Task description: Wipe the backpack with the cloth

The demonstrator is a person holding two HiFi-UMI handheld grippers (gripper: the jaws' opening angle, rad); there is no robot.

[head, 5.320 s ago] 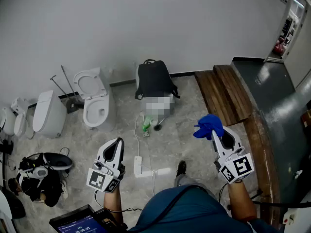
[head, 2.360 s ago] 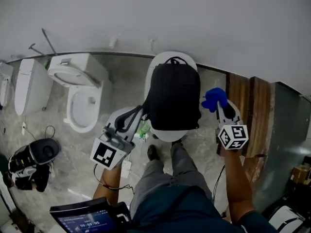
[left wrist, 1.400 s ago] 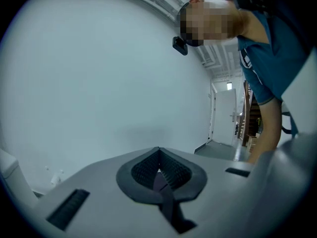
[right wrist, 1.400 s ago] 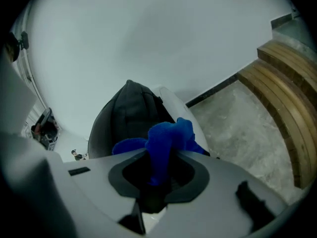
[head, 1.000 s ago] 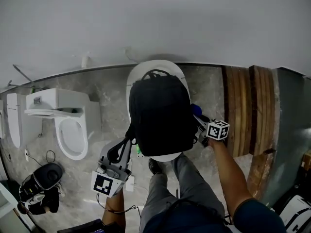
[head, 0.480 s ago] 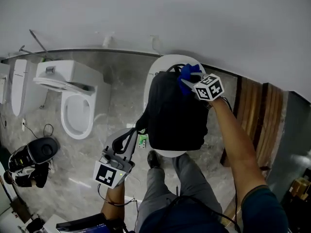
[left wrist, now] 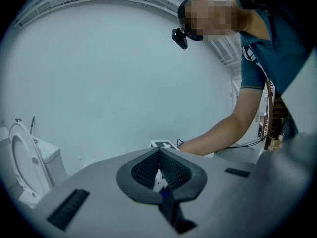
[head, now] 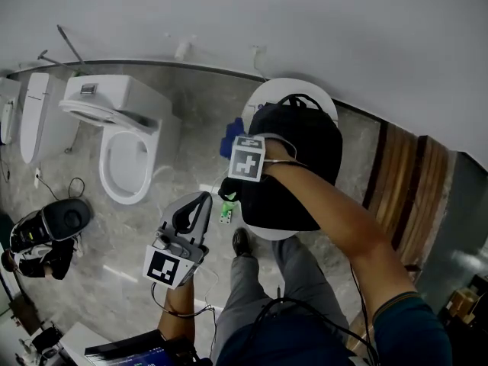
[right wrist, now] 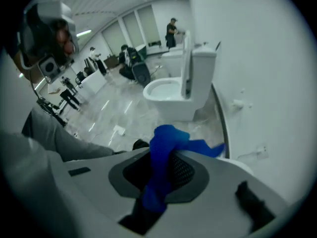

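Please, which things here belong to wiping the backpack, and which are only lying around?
For the job: backpack; blue cloth; right gripper, fingers shut on the cloth.
Lying about: open toilet; small green thing on the floor; black bag on the floor.

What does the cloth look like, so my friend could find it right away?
Look by the wall, right of the open white toilet, for the black backpack on a white round surface. At the backpack's left edge, the right claw pinches the cloth. It is crumpled and bright blue, while its neighbours are black, white or grey.
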